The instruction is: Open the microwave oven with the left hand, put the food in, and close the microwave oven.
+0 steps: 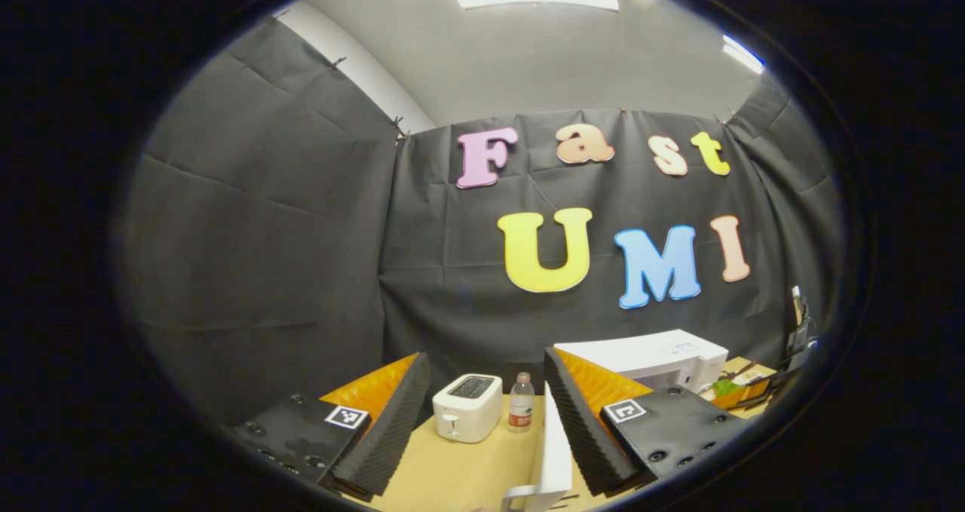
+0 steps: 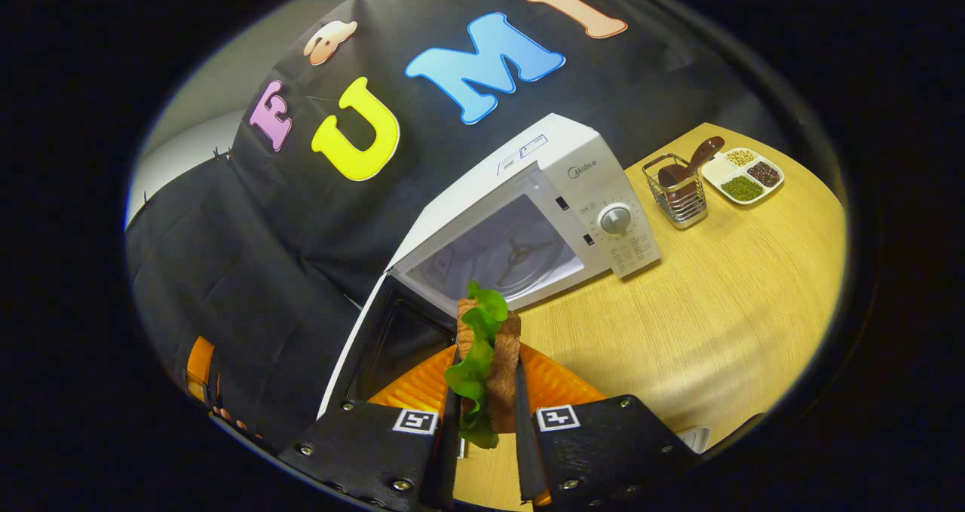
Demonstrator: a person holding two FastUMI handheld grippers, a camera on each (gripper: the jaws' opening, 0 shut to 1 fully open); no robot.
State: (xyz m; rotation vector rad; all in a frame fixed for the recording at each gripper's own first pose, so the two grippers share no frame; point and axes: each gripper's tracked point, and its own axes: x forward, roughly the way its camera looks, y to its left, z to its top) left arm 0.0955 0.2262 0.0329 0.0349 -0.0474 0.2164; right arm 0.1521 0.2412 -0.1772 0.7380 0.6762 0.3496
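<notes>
Left tongs (image 1: 486,414) spread wide above a wooden table (image 1: 467,470) with toaster (image 1: 467,406) and bottle (image 1: 521,402). Right tongs (image 2: 486,421) clamp a sandwich (image 2: 486,357) before the open microwave (image 2: 520,225); rack (image 2: 676,191) and tray (image 2: 742,175) beyond.

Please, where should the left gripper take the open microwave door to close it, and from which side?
Probably the door's free edge, approached from its outer face. In the left gripper view the door stands edge-on between the open fingers of the left gripper, its handle lowest in view. The microwave gapes open; pushing there should swing the door shut.
</notes>
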